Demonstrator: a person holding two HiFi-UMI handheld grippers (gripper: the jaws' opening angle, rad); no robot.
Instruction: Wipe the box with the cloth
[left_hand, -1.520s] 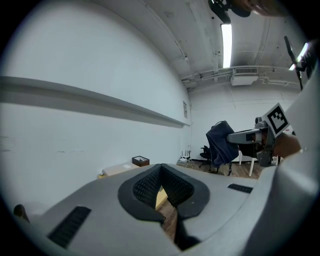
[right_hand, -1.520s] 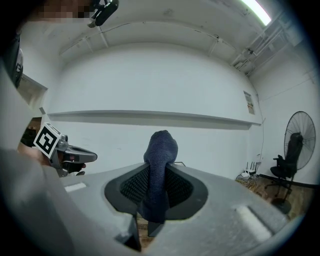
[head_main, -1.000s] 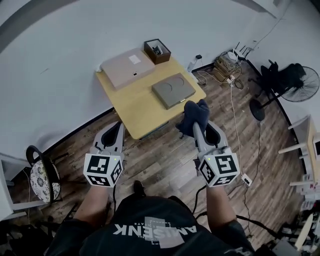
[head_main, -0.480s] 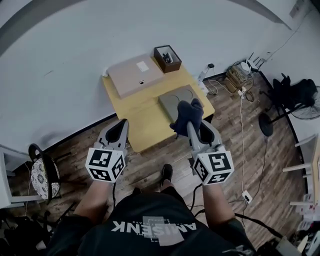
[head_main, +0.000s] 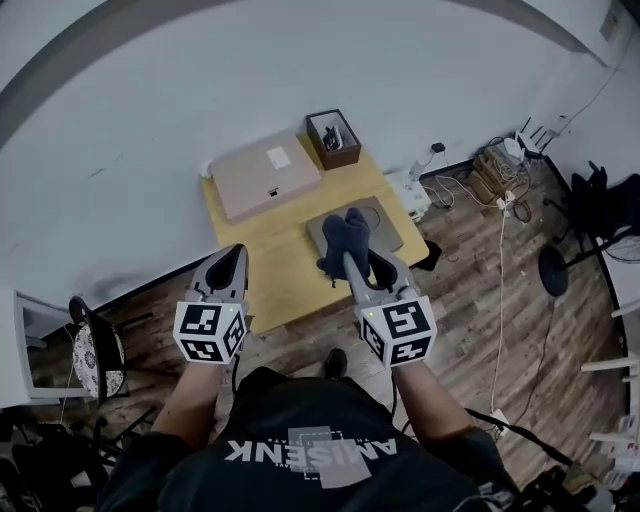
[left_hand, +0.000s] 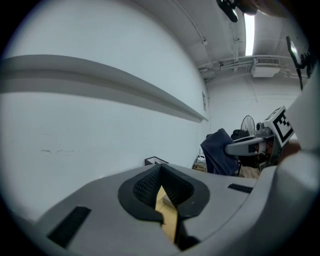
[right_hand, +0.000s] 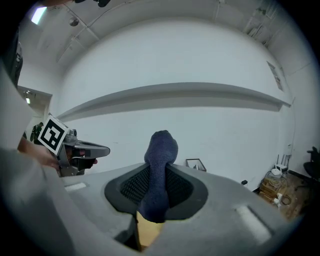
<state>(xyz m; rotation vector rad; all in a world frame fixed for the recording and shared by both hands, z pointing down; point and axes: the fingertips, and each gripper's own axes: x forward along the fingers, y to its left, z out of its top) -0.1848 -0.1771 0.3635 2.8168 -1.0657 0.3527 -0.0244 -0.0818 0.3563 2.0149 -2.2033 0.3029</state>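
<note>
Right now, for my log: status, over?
Right tongs shut on cloth. Left tongs shut, empty. Cloth over grey box, contact unclear. Nothing in the way.

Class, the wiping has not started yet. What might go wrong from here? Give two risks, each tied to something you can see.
1. The cloth sticks out in a bunch from the jaws of the right gripper, so it may slip out or wipe with only a small lump.
2. The grey box lies loose on the table, near its right edge. The left gripper is shut, empty and away from the box, so a sideways push may slide it.
</note>
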